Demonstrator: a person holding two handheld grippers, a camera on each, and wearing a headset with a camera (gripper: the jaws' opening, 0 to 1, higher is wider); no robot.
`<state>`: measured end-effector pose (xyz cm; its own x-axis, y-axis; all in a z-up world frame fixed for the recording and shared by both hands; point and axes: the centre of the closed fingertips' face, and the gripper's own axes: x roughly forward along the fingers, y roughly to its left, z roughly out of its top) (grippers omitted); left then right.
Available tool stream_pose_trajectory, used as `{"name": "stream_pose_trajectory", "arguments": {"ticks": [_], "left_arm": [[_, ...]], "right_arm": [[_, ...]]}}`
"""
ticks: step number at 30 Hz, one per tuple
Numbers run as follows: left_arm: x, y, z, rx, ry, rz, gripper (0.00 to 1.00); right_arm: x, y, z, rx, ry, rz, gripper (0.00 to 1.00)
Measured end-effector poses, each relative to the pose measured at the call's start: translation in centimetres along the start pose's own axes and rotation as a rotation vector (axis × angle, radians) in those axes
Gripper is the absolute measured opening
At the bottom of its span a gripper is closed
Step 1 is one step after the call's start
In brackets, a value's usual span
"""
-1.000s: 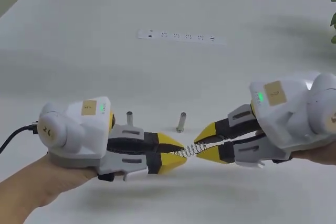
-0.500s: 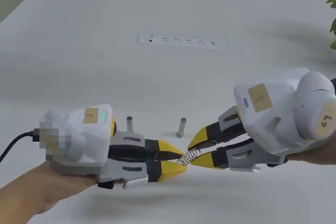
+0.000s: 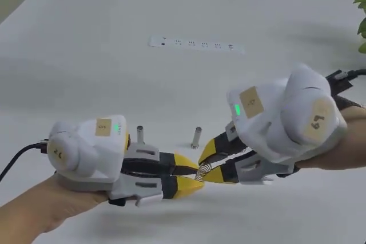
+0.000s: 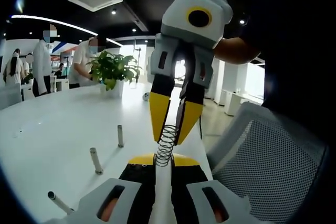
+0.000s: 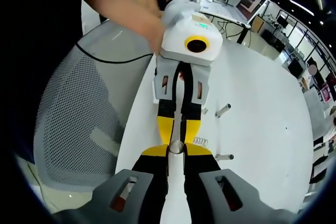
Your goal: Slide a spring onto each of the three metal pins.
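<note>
Since a second ago the right gripper (image 3: pixel 209 167) has rolled over and pushed in toward the left gripper (image 3: pixel 186 178), so the spring (image 3: pixel 203 171) stretched between them now looks shorter. Each gripper pinches one end of it: the left gripper's fingers (image 5: pixel 165 127) are pressed together on the near end, and the right gripper's fingers (image 4: pixel 159 111) clamp the far end, tip to tip with the left gripper and raised off the counter (image 3: pixel 86 55).

As far as the task goes, nothing looks done yet. All three pins (image 4: pixel 120 136) are bare in the left gripper view, on the counter just beyond and to the left of the left gripper. Two of them stand upright, and the third (image 4: pixel 58 202) appears to lean (possibly just the lens). So three springs are left to thread, judging from this.

By count there are three pins and two springs: the one held, and a second spring (image 5: pixel 200 141) lying loose on the counter just beside the left gripper's fingers. One power strip (image 3: pixel 196 44) lies well beyond the left gripper.
</note>
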<state>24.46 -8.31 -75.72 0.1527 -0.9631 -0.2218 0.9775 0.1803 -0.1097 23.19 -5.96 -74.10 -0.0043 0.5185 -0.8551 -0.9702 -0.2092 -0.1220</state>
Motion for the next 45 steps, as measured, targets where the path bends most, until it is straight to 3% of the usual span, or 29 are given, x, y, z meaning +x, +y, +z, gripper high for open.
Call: {"name": "stream_pose_trajectory", "arguments": {"ticks": [7,15,45], "left_arm": [[0.04,0.11,0.11,-0.012,-0.002,-0.001,0.02],[-0.31,0.24,0.35,-0.018,-0.007,0.003,0.02],[0.01,-0.36,-0.04,-0.007,0.02,-0.014,0.02]], "right_arm": [[0.18,0.07,0.09,-0.007,0.041,0.013,0.07],[-0.12,-0.27,0.08,0.035,0.003,0.006,0.07],[0.01,0.25,-0.55,0.059,0.023,0.038,0.07]]}}
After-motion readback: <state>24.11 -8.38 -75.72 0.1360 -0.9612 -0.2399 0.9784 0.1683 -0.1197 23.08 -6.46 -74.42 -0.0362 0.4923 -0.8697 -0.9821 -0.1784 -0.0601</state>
